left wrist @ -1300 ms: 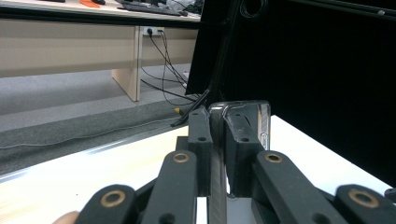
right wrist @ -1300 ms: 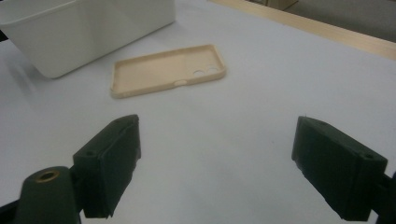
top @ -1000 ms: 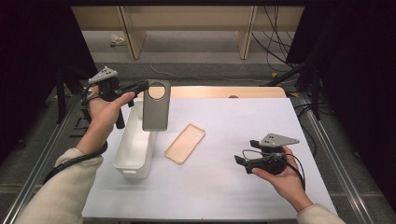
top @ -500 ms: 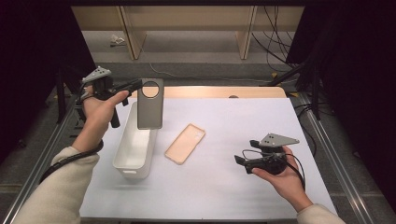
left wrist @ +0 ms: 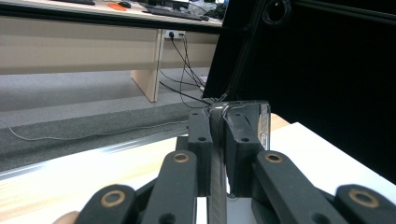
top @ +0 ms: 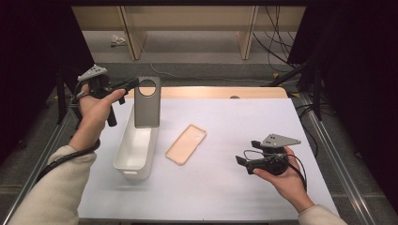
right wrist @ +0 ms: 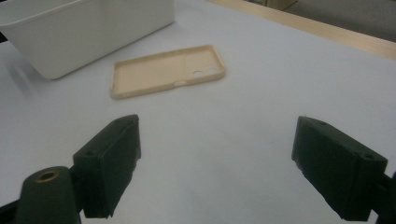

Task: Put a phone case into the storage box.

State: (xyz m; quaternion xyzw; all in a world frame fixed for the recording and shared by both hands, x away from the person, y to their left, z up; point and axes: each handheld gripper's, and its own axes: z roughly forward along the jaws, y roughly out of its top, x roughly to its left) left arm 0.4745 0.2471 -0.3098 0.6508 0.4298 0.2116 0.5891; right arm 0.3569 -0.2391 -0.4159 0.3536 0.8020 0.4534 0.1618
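Note:
My left gripper [top: 132, 85] is shut on the top edge of a grey phone case [top: 147, 108] with a round camera hole. The case hangs upright above the far end of a white bin [top: 136, 149]. In the left gripper view the case's thin edge [left wrist: 218, 154] sits pinched between the two black pads. A beige phone case [top: 186, 143] lies open side up on the white mat, to the right of the bin. My right gripper [top: 240, 160] rests low at the front right with its jaws wide apart and nothing between them; beyond them lie the beige case [right wrist: 163, 71] and the bin [right wrist: 88, 28].
A white mat [top: 234, 197] covers the table, with a wooden strip [top: 211, 92] along its far edge. Metal rails run down both sides. Beyond the table are desk legs and cables on a grey floor.
My left hand has drifted left and a little nearer with the grey case, which now hangs over the bin's far end. The right hand has stayed still.

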